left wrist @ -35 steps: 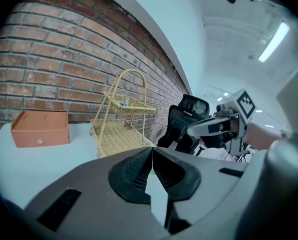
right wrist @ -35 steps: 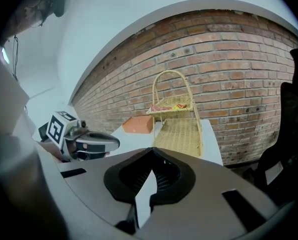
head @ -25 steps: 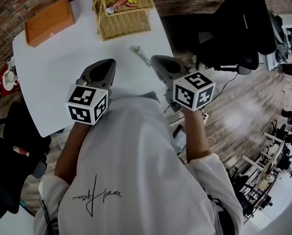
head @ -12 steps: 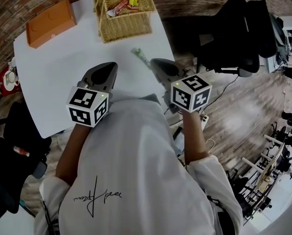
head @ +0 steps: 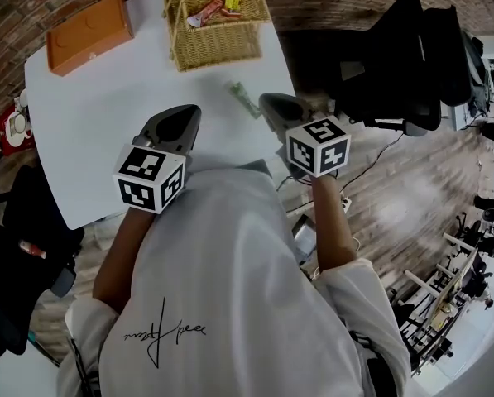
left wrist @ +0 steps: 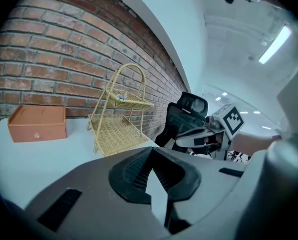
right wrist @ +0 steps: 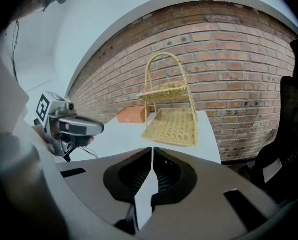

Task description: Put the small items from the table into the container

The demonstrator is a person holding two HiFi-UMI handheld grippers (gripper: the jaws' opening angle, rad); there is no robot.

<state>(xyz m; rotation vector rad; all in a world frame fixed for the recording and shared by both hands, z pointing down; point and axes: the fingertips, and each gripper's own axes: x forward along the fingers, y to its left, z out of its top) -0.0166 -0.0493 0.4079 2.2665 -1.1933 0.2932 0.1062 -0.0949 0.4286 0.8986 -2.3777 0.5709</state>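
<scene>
Head view: left claw (head: 187, 111) and right claw (head: 268, 100) closed, empty, tilted toward table (head: 98, 98).

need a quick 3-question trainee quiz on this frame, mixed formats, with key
1. True or false: the left claw and the right claw are both shut and empty.
2. Fill in: in the head view, the orange box sits to the ____ of the wicker basket.
3. The green packet lies: A) on the table near the right claw B) in the wicker basket C) on the orange box.
Key: 1 true; 2 left; 3 A.
</scene>
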